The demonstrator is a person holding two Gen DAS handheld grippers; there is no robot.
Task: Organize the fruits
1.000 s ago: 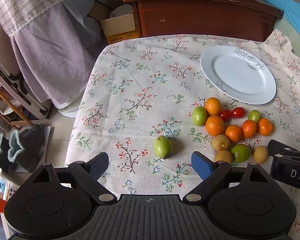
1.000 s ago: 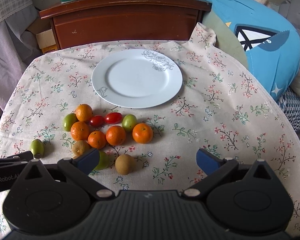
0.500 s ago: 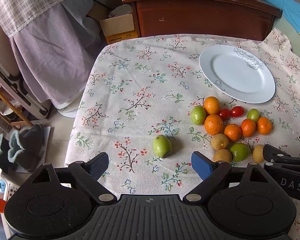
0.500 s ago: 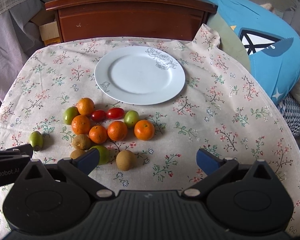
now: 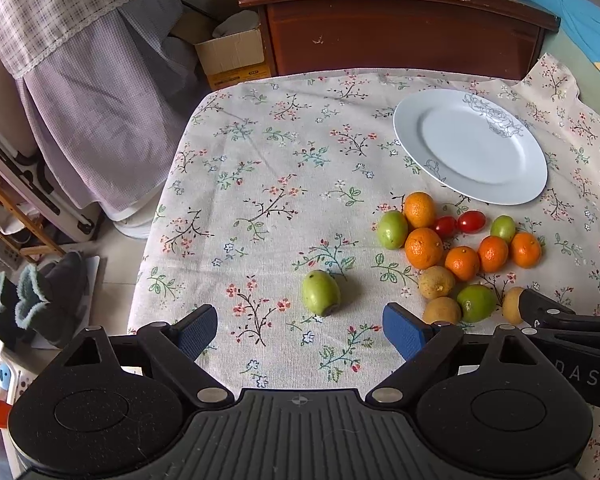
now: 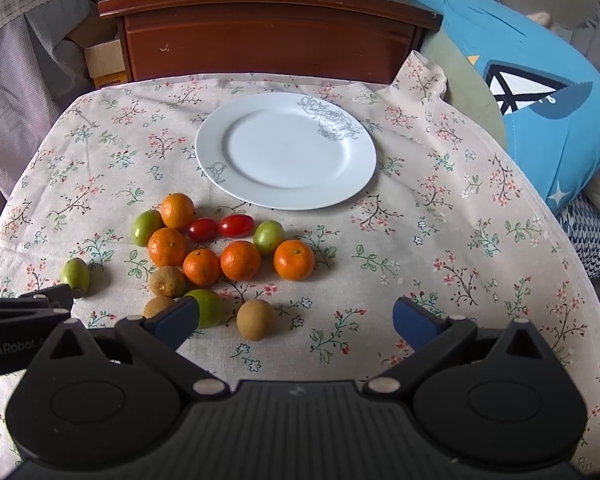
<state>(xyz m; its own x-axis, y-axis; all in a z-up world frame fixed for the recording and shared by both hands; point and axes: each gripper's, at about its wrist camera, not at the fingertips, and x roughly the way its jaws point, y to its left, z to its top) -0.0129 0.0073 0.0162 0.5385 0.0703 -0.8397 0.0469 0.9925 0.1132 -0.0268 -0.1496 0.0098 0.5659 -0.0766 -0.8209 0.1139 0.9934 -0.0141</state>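
A white plate lies empty at the back of the flowered tablecloth. In front of it sits a cluster of fruit: several oranges, two red tomatoes, green fruits and brown kiwis. One green fruit lies apart to the left. My left gripper is open, with that lone fruit just ahead between its blue pads. My right gripper is open too, low over the near cloth, and the brown kiwi lies between its fingers.
A dark wooden cabinet stands behind the table. A blue cushion lies to the right. Left of the table hang checked cloths, with a cardboard box and slippers on the floor. The table's left edge drops off.
Both grippers have crept forward towards the fruit. The right one has shifted left and closer, so the brown kiwi now lies between its fingers. No fruit has moved.
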